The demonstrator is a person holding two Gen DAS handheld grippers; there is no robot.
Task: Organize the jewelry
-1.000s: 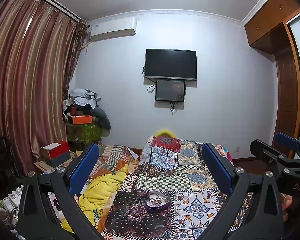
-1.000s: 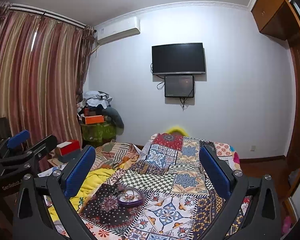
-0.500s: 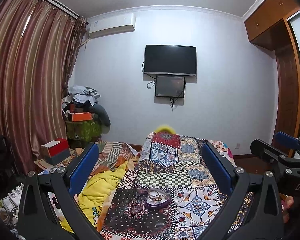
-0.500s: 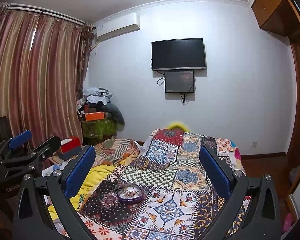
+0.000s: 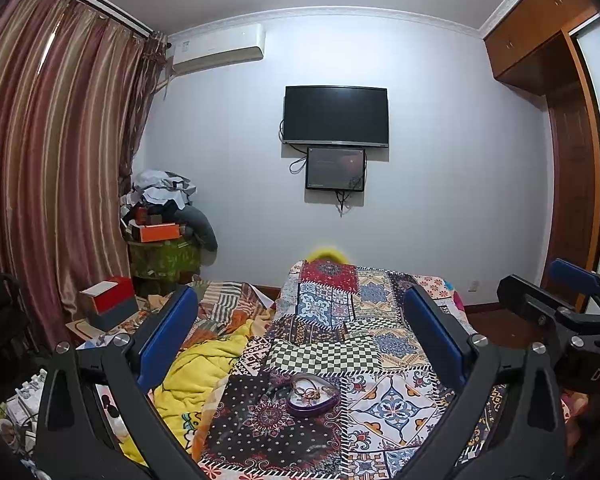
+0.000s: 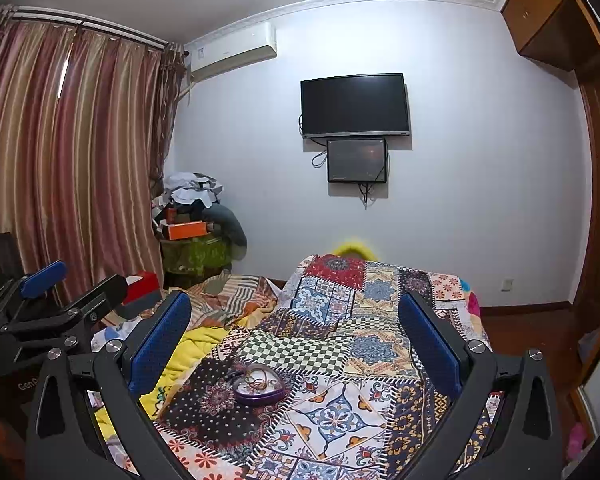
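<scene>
A purple heart-shaped jewelry box (image 5: pixel 312 396) lies open on the patchwork quilt (image 5: pixel 384 360), with gold chains and rings piled inside it. The right wrist view shows the same jewelry box (image 6: pixel 259 389) left of centre on the quilt (image 6: pixel 332 412). My left gripper (image 5: pixel 300 320) is open, held above and short of the box, nothing between its blue pads. My right gripper (image 6: pixel 294 322) is open too, empty, hovering over the bed. Each gripper appears at the edge of the other's view: the right gripper (image 5: pixel 556 300), the left gripper (image 6: pixel 56 296).
A yellow blanket (image 5: pixel 204 376) is bunched on the bed's left side. Red and grey boxes (image 5: pixel 108 300) sit left of the bed before striped curtains (image 5: pixel 40 168). A cluttered stand (image 5: pixel 164 240) fills the corner. A television (image 5: pixel 336 116) hangs on the far wall; a wooden wardrobe (image 5: pixel 572 160) stands right.
Both cameras have tilted down slightly: the wall, television and bed sit a little higher in the frames. The jewelry box stays put and both grippers stay open.
</scene>
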